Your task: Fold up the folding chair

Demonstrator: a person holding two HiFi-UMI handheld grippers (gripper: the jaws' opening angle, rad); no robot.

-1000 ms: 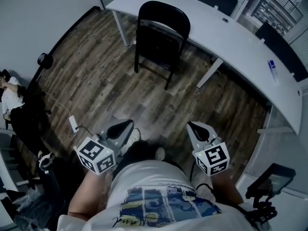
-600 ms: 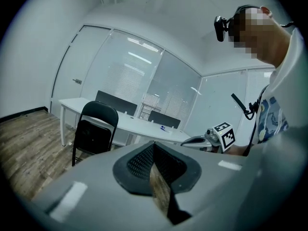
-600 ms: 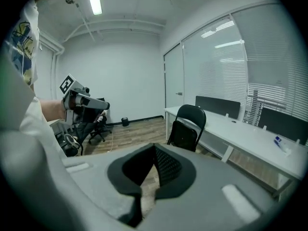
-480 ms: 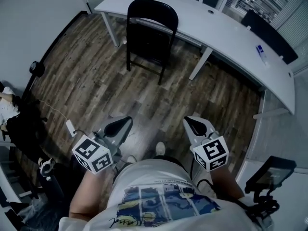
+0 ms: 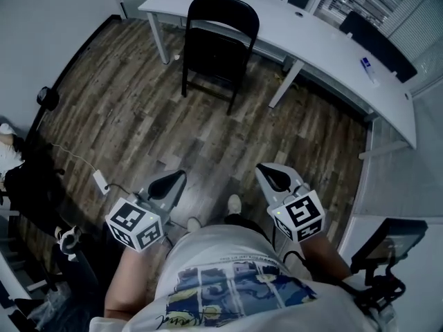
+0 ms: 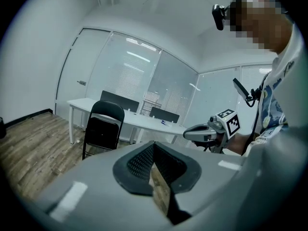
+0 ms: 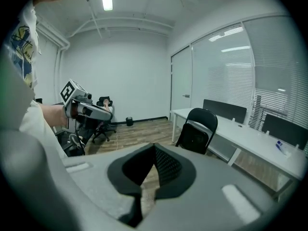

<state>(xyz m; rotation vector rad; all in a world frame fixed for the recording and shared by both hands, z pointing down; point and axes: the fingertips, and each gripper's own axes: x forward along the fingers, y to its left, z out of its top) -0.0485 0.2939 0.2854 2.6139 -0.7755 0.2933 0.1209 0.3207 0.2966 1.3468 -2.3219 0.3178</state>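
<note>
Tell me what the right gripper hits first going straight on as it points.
Probably the wood floor, short of the folding chair: the right gripper tilts downward, with nothing else in between. Depth is uncertain.

Colours and patterns as I read them from the head view.
Folding chair black; worktop white; floor grey-brown wood-grain planks; my left tool and right tool grey and black, each carrying black-and-white square markers; person's shirt white with a blue-and-yellow print.
</note>
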